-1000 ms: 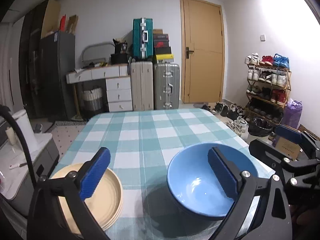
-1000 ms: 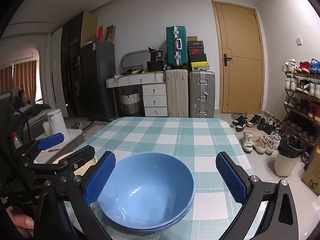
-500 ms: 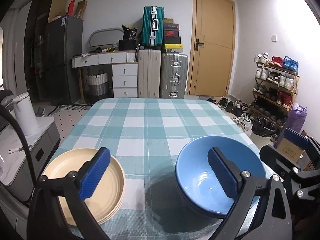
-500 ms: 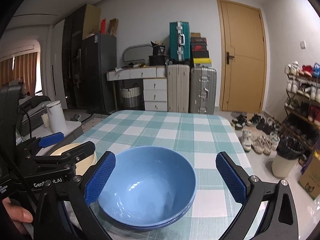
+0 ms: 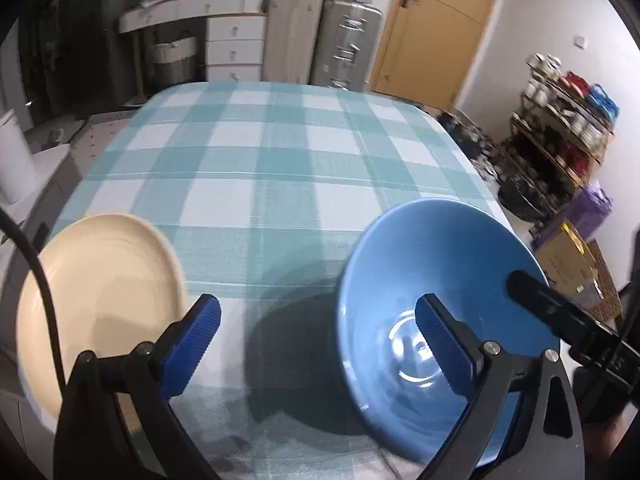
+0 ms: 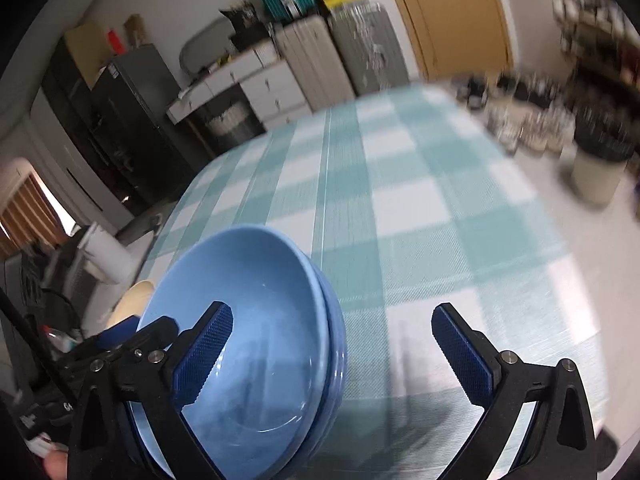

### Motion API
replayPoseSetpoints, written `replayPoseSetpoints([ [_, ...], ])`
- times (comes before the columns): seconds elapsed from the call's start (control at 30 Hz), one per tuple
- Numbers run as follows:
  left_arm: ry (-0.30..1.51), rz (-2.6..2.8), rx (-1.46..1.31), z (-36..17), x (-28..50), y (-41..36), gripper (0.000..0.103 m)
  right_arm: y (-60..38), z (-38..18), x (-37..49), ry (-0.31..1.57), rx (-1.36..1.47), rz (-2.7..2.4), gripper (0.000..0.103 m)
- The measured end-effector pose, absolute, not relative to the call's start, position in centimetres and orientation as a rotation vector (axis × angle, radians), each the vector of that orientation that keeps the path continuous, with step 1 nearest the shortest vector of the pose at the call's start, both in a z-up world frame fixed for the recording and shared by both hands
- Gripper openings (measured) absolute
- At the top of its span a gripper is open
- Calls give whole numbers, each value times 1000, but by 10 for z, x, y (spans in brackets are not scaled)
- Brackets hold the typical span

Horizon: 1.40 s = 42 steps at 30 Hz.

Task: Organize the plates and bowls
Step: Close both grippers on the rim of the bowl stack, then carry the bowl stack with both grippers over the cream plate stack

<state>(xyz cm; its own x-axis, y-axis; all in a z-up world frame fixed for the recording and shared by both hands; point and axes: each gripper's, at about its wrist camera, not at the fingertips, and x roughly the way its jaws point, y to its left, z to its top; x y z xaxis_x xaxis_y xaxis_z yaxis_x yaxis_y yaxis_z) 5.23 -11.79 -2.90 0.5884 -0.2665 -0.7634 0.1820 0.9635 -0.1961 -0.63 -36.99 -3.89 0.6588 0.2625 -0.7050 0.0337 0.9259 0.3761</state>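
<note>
Jaws on both our grippers stand wide apart, gripping nothing. We see stacked blue bowls (image 6: 256, 320) and a cream plate (image 5: 100, 300) on the checked tabletop (image 5: 280, 160).

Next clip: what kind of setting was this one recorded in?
Most likely a lived-in home, perhaps a small apartment: a table with a checked cloth, suitcases stacked by a wooden door, and a full shoe rack.
</note>
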Motion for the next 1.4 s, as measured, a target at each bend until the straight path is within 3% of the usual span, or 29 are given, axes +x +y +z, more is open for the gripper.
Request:
replayPoseSetpoints([
  [0.1, 950, -288, -84, -36, 62, -125, 98, -374, -54, 4, 910, 429, 152, 101],
  [0.2, 994, -295, -112, -42, 67, -120, 93, -376, -66, 8, 957, 474, 179, 87],
  [0.27, 1015, -314, -137, -44, 69, -117, 80, -376, -73, 12, 990, 493, 185, 75],
  [0.33, 1053, -334, -135, -47, 74, -118, 42, -376, -77, 13, 1009, 518, 209, 74],
  [0.37, 1086, -335, -127, -50, 78, -119, 37, -375, -81, 15, 1028, 537, 228, 74],
  [0.6, 1227, -369, -118, -58, 83, -126, 29, -370, -88, 18, 1069, 571, 250, 72],
  [0.8, 1278, -379, -75, -59, 78, -139, 16, -356, -92, 24, 1135, 553, 261, 42],
  [0.97, 1296, -378, -93, -55, 79, -137, 13, -355, -90, 22, 1161, 500, 209, 25],
  [1.4, 1293, -359, -171, -42, 78, -118, 11, -346, -71, 28, 1186, 468, 212, 24],
])
